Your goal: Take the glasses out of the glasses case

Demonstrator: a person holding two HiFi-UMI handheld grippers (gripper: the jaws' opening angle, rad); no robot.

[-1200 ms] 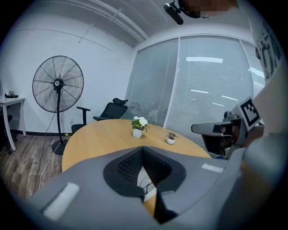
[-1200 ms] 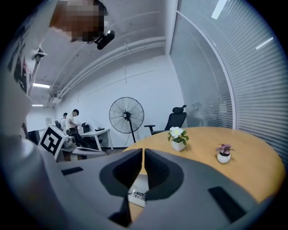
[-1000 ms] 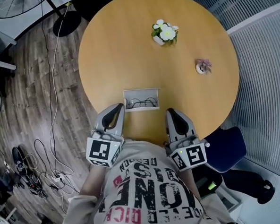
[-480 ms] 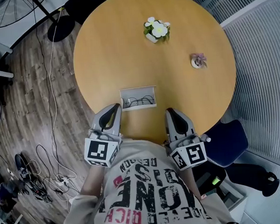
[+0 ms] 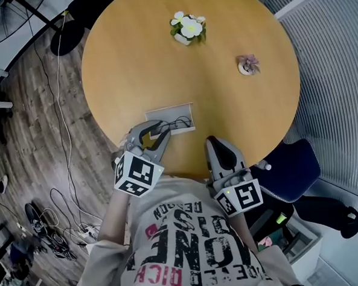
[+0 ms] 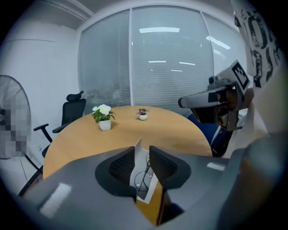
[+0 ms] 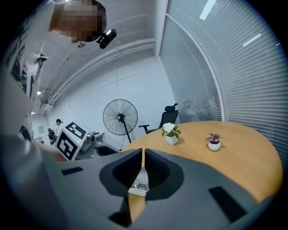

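Note:
An open white glasses case (image 5: 171,114) lies near the front edge of the round wooden table (image 5: 225,106), with black-framed glasses (image 5: 176,122) inside it. My left gripper (image 5: 156,133) is tilted down over the case's near left corner. Its jaws are opening and nothing is pressed between them. In the left gripper view the case (image 6: 140,167) and glasses (image 6: 144,177) show through the gap of that gripper (image 6: 141,153). My right gripper (image 5: 218,148) hangs at the table's edge to the right of the case, shut and empty. The right gripper view shows the case (image 7: 137,189) just beyond its tips (image 7: 143,155).
A white pot of white flowers (image 5: 187,27) and a small potted plant (image 5: 247,64) stand at the table's far side. A blue chair (image 5: 287,178) is to my right. Cables (image 5: 64,237) lie on the wooden floor at left, and a standing fan (image 7: 120,117) is beyond the table.
My left gripper has moved forward and down over the case's near corner, rolled, and its jaws have parted. The right gripper has stayed put.

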